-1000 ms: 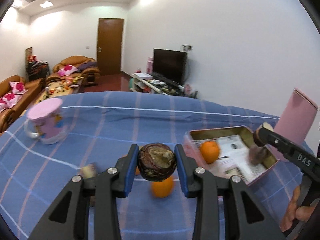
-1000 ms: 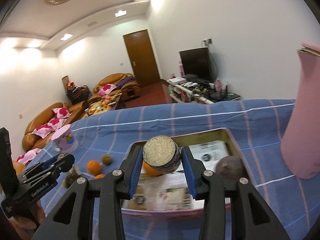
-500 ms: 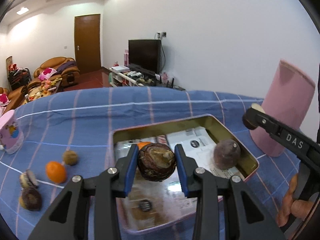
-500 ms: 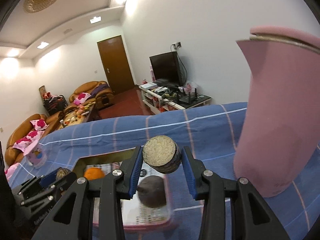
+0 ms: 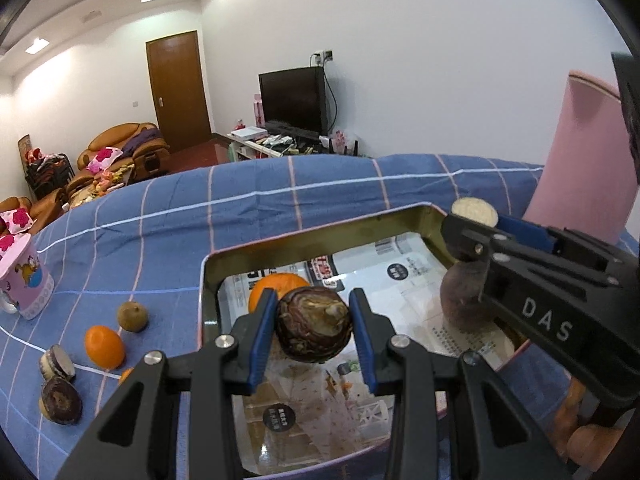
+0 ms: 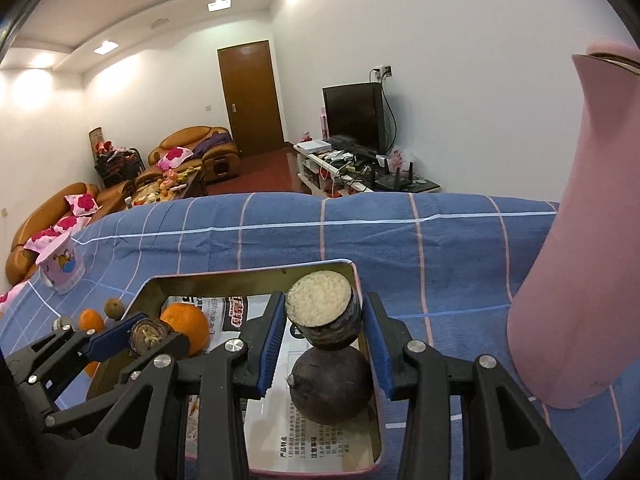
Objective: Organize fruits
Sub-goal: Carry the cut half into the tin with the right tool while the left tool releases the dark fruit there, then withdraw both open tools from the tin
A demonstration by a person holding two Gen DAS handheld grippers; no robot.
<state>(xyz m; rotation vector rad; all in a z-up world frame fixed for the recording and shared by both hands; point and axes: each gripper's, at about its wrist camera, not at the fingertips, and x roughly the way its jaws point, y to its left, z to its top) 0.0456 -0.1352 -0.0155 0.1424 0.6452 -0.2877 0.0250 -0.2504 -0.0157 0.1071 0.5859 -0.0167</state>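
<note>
Living room setup here: a desk under a blue checked cloth is carrying everything, with sofas, a door and a TV sitting way off behind it.

Nearest the cameras, the left tool is clamping a dark, wrinkly half fruit, mottled brown flesh showing, pads pressing on both sides. It's hanging over the near-left part of the metal tin. The right tool is squeezing another cut piece, pale grainy face up with a dark rind, and it's sitting right above a whole dark purple fruit lying on the tin's paper lining near the right wall.

Further in, an orange is resting toward the tin's far-left corner. Out on the cloth off the tin's left edge, another orange, a small brownish fruit and two more dark halves are waiting. A printed cup is standing toward the desk's left edge, and a tall pink container is just beside the tin on the right.

What I'd worry about: both tools are crowding over one small tin, so they could bump. Dropping the right piece straight down would probably land it on the round purple fruit, and it could roll or bounce out.
</note>
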